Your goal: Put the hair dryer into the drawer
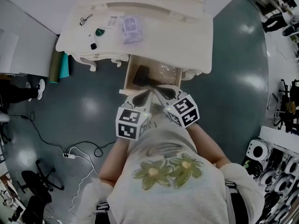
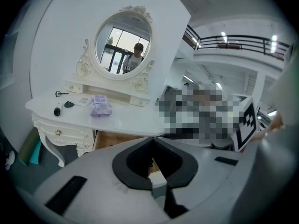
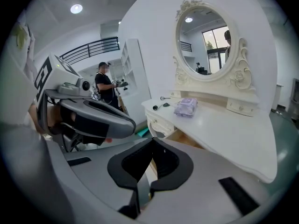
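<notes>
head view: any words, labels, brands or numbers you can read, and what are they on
No text can be read.
Purple packet on the dressing table: print too small.
White card beside it: print blurred.
Marker cubes: black-and-white patterns, no letters.

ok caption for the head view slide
White dressing table, hair dryer lying in its open drawer, left tongs and right tongs shut and empty

left hand-held gripper (image 2: 152, 142) and right hand-held gripper (image 3: 152, 143) sit side by side, tilted downward, jaws together, empty.
</notes>
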Demonstrator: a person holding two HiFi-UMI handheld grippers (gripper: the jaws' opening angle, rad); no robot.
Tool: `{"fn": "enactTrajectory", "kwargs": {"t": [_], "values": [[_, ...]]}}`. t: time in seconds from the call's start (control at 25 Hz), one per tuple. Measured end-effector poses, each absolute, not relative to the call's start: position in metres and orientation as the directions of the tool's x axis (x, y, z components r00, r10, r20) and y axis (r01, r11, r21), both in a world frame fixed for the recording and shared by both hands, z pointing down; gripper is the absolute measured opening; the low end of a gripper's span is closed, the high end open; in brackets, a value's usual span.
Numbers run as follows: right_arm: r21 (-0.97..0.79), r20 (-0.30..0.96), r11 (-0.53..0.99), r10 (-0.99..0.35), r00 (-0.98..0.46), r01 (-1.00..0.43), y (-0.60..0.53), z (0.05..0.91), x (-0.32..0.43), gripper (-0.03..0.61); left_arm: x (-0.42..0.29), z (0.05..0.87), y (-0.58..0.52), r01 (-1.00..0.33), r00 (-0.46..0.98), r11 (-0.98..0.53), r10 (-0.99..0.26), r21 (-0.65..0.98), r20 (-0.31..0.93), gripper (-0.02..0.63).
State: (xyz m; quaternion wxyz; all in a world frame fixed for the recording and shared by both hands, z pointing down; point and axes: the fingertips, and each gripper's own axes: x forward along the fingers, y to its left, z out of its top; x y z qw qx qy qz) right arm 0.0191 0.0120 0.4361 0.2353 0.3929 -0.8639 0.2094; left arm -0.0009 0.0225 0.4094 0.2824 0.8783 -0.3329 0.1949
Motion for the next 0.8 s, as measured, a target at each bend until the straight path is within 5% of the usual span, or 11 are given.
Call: {"fn": "enactTrajectory", "kwargs": {"t": [0.8], "values": [[-0.138, 0.548, 0.615, -0.606, -0.577, -0.777, 0.053, 0.419, 0.015, 0.023, -0.014, 0.403, 0.066, -0.703, 0.699, -0.613, -0.503, 0.360, 0.508, 0.009]]}}
